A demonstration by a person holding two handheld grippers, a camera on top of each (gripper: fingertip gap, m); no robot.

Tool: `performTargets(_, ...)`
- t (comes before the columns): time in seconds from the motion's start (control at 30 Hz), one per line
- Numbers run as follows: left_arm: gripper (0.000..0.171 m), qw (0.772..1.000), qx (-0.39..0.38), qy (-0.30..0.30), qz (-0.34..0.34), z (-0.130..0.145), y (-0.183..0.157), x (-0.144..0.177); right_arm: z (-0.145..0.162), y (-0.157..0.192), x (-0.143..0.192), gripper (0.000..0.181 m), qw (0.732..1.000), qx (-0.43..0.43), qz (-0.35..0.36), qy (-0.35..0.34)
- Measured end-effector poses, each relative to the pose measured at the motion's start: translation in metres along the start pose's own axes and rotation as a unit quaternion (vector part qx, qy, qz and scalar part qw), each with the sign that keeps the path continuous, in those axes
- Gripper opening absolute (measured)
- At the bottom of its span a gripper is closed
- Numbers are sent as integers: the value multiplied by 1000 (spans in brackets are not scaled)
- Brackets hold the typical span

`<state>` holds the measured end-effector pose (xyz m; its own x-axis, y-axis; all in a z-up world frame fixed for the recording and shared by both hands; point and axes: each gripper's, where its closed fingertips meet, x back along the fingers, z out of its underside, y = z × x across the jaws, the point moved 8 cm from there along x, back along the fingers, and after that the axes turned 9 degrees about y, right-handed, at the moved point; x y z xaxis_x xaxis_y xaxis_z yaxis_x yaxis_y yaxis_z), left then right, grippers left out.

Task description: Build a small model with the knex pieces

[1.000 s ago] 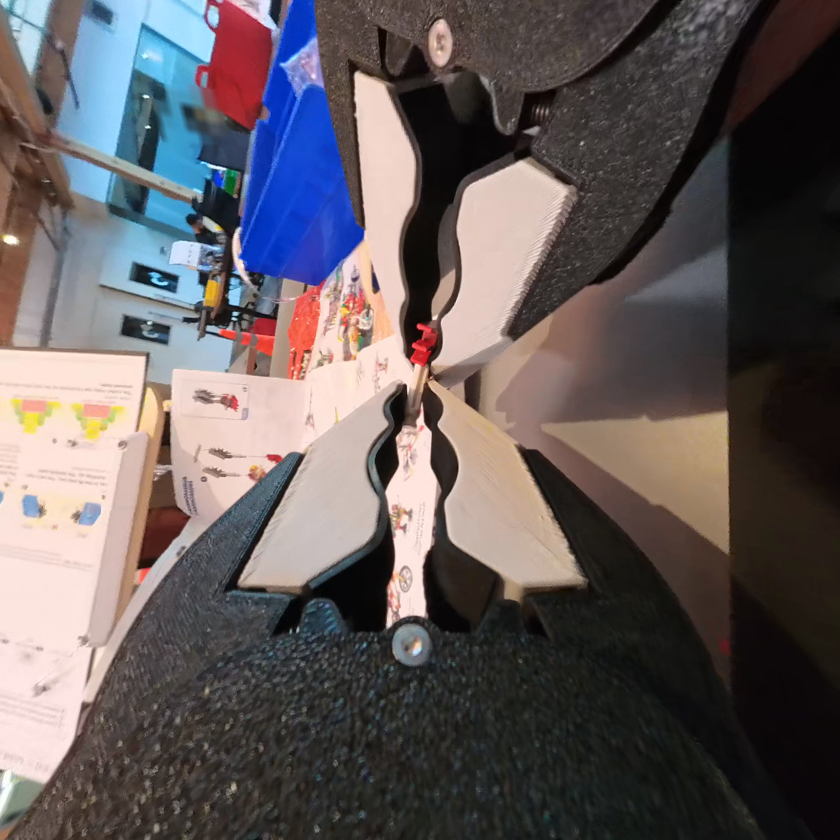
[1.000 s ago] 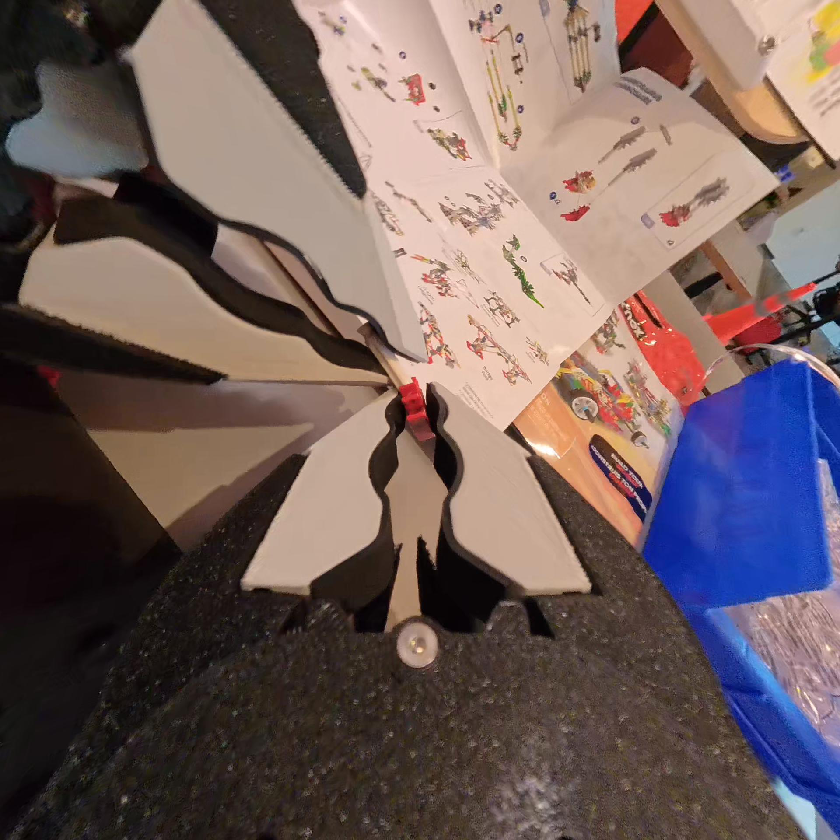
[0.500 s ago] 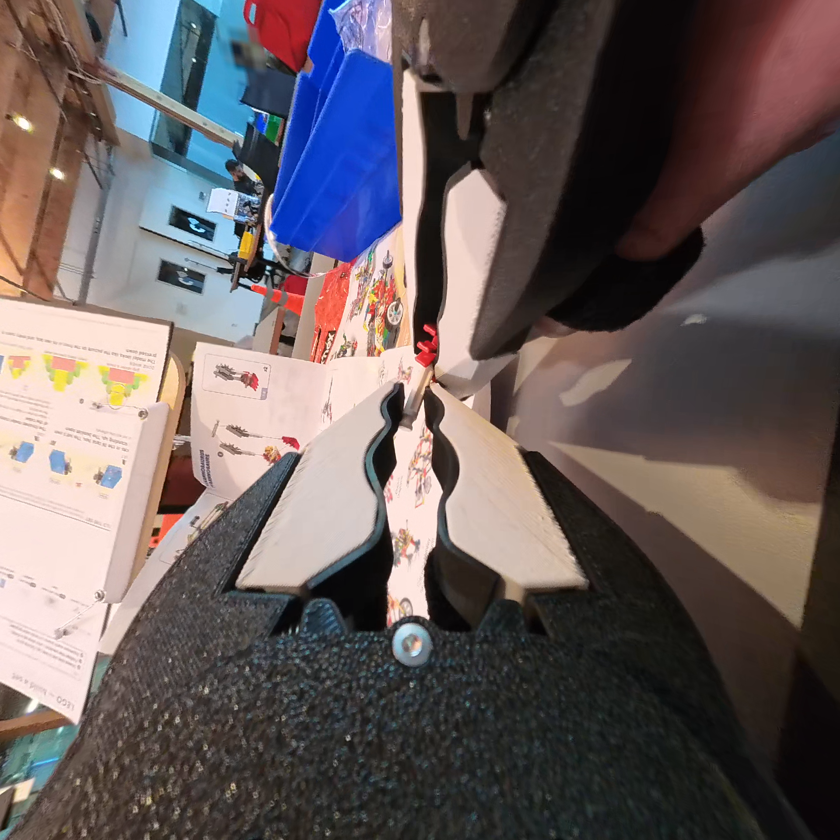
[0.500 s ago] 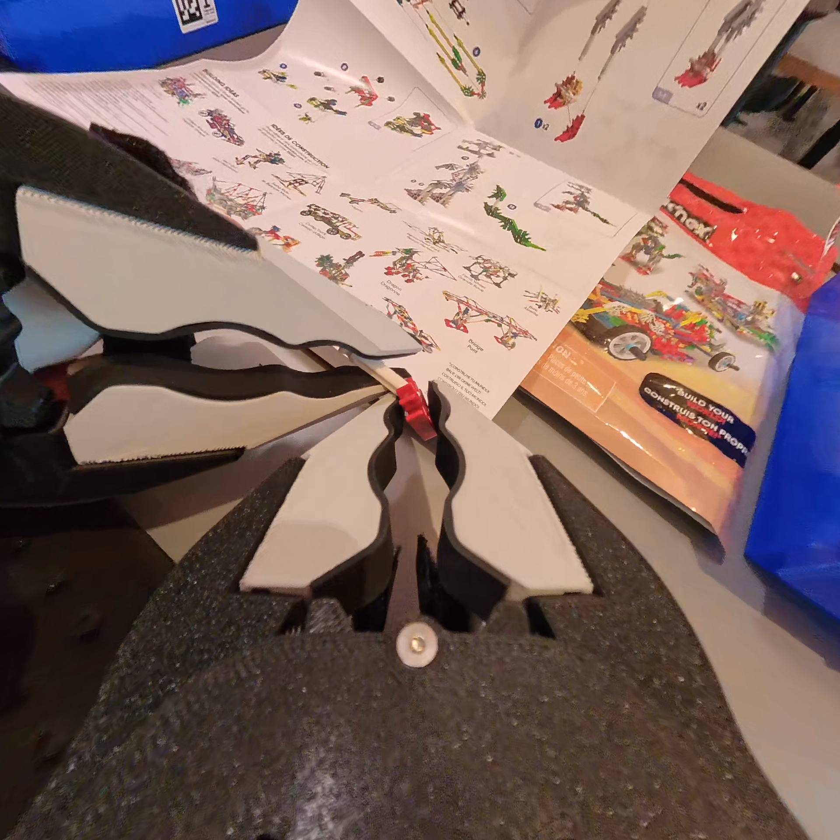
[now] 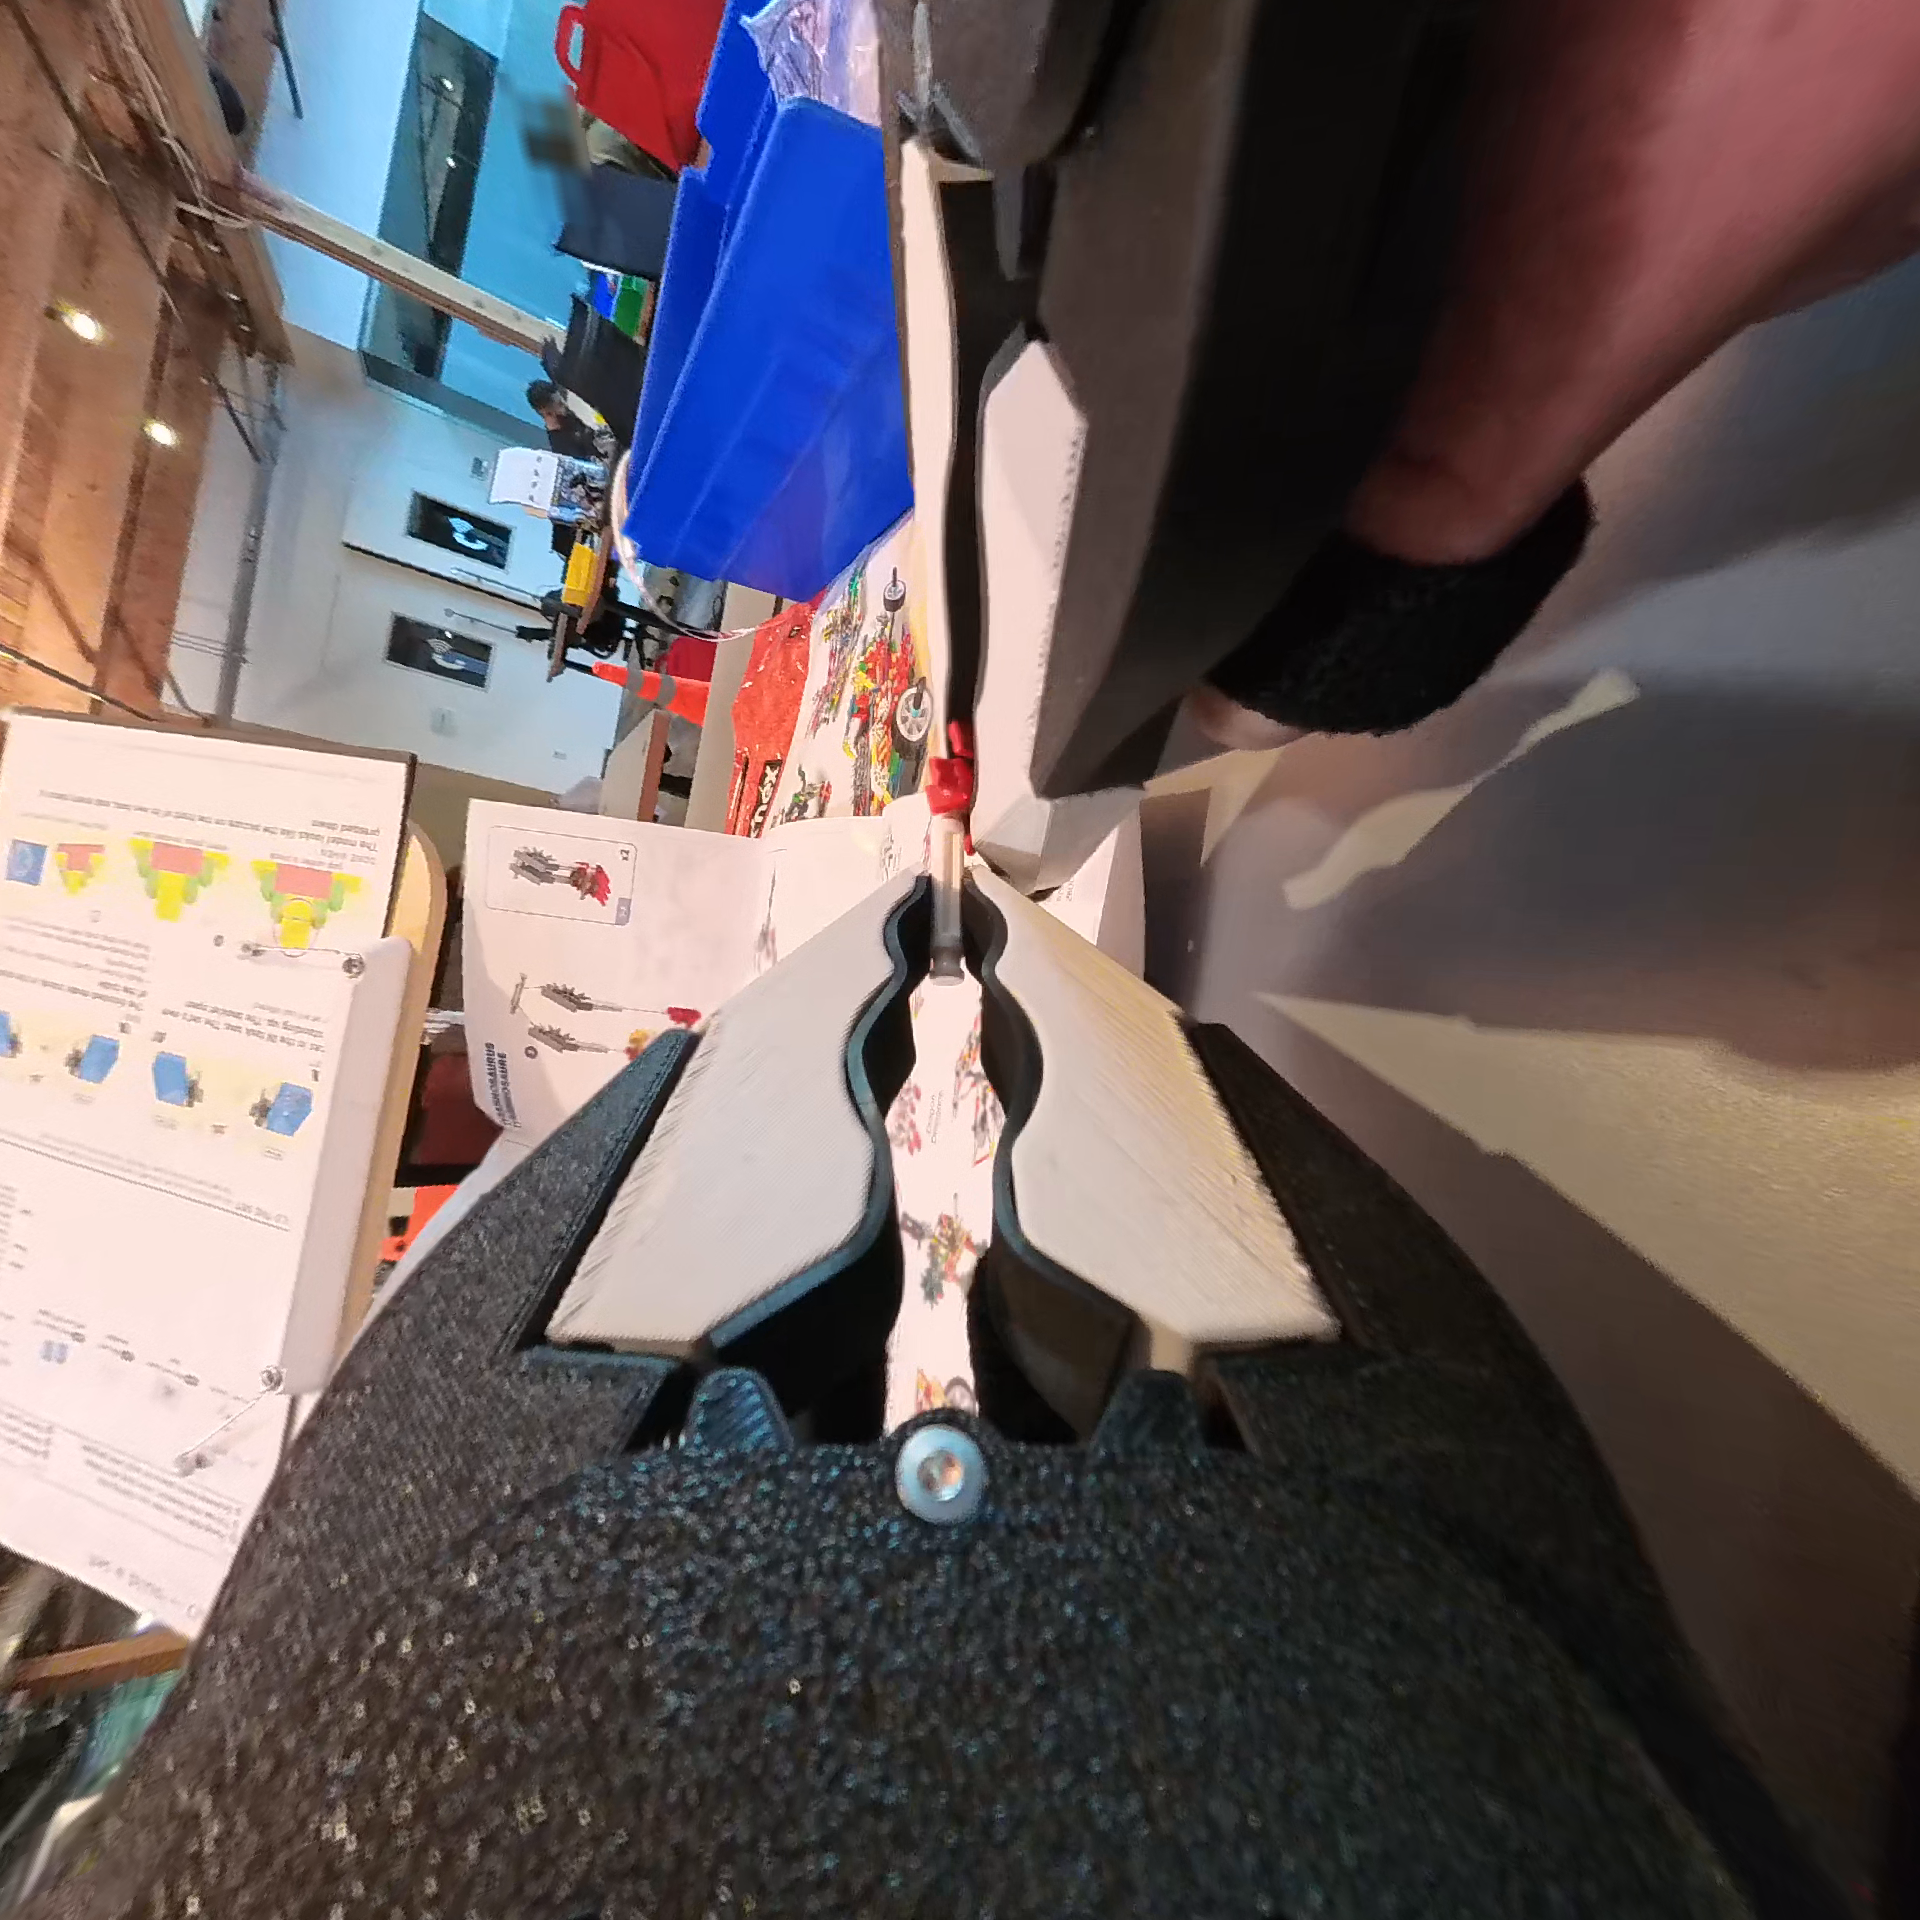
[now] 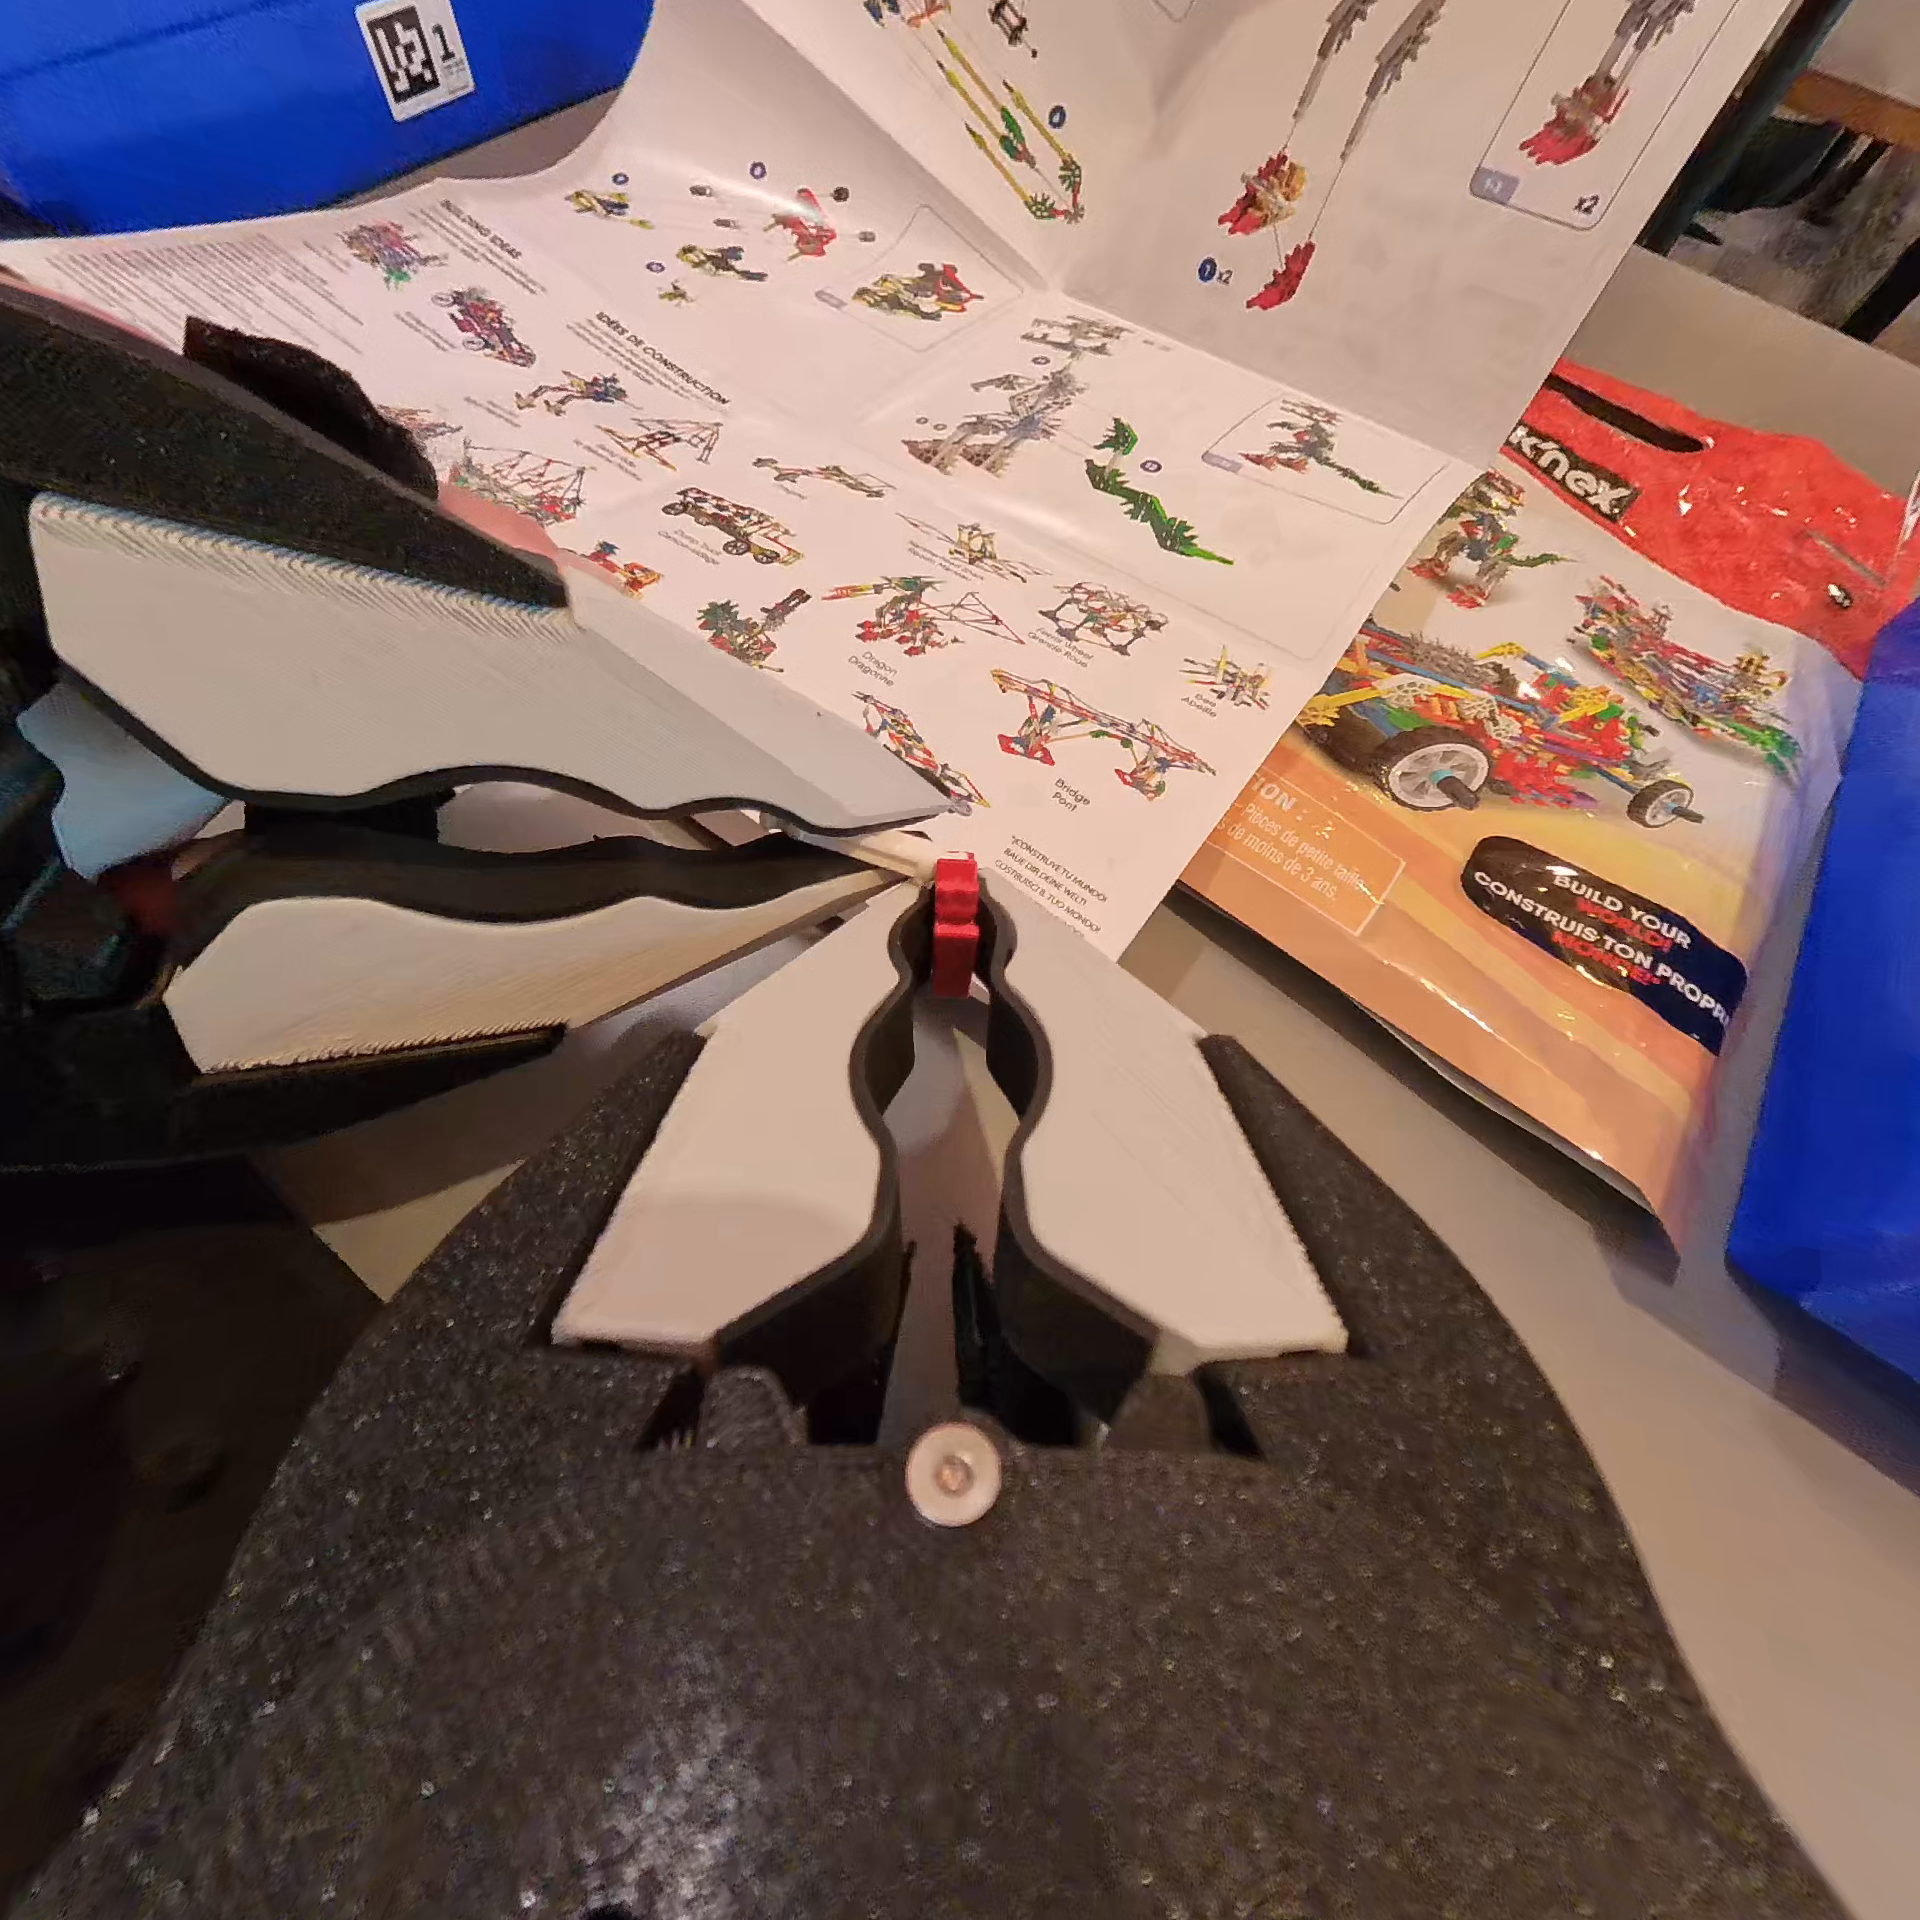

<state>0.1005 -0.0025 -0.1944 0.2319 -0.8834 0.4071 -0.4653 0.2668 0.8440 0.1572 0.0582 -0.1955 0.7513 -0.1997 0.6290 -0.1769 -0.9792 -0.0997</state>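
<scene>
My left gripper (image 5: 945, 909) is shut on a short grey rod (image 5: 944, 914) that sticks out past its tips. My right gripper (image 6: 951, 930) is shut on a small red connector (image 6: 950, 923). The two grippers meet tip to tip above the table. In the left wrist view the red connector (image 5: 950, 774) sits at the far end of the rod, pinched in the right gripper's tips (image 5: 971, 790), with a hand (image 5: 1662, 260) behind it. In the right wrist view the left gripper (image 6: 904, 831) reaches in from the left, its tips beside the connector.
A folded instruction sheet (image 6: 935, 436) lies under the grippers on the grey table (image 6: 1558, 1403). A printed parts bag (image 6: 1538, 790) lies to its right. Blue bins (image 5: 779, 343) stand behind and beside it (image 6: 1849, 987). A white board with diagrams (image 5: 187, 1039) stands at the left. Both grippers' tips are close together, under 4 cm apart.
Both grippers have rotated together while keeping their holds. The right wrist view has swung down towards the instruction sheet and bag, and the connector now stands more upright between its tips.
</scene>
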Motion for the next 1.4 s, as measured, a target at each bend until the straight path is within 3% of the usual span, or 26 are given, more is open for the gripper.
performTargets(0.37, 1, 999, -19, -19, -33, -3, 4, 5, -2, -2, 7, 4, 999, -6, -8, -32)
performTargets(0.7, 1, 1000, -20, -3, -10, 1, 2, -1, 0, 1, 0, 6, 999, 18, 28, -1)
performTargets(1.03, 1, 1000, -12, 10, 14, 5, 0, -6, 2, 0, -3, 10, 1000, 5, 9, 10)
performTargets(1.1, 1, 1000, -15, 13, 19, 5, -1, -7, 2, 0, -4, 3, 1000, 7, 7, 12)
performTargets(1.23, 1, 1000, -5, 9, 29, 9, 2, -7, -1, 0, 6, 15, 1000, 12, -1, -6)
performTargets(1.4, 1, 997, 9, -2, 72, 16, 1, -3, 8, -1, 36, 19, 994, 74, -58, 52)
